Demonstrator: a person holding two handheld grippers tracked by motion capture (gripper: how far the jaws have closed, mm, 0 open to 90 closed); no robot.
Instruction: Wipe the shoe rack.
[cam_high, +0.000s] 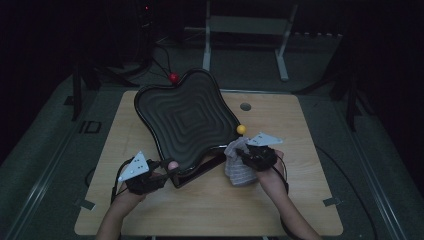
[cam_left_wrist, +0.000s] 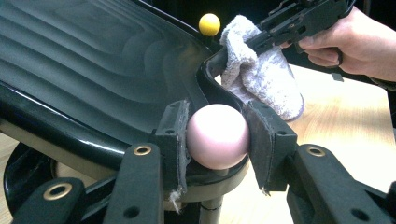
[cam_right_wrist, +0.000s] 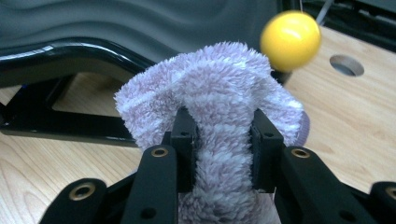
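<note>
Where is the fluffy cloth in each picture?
High view: the fluffy cloth sits right of centre, by the black tray.
Left gripper view: upper right, at the tray's rim.
Right gripper view: centre, pinched between the jaws.
Shared landmark: the yellow ball beside the cloth.

The tray (cam_high: 187, 120) stands on the tabletop (cam_high: 280, 200); the cloth (cam_high: 239, 167) lies at its 4 o'clock, touching the rim.

Right claw (cam_right_wrist: 223, 140) pinches fluffy cloth (cam_right_wrist: 219, 93) — yellow ball (cam_right_wrist: 290, 41) beyond.
</note>
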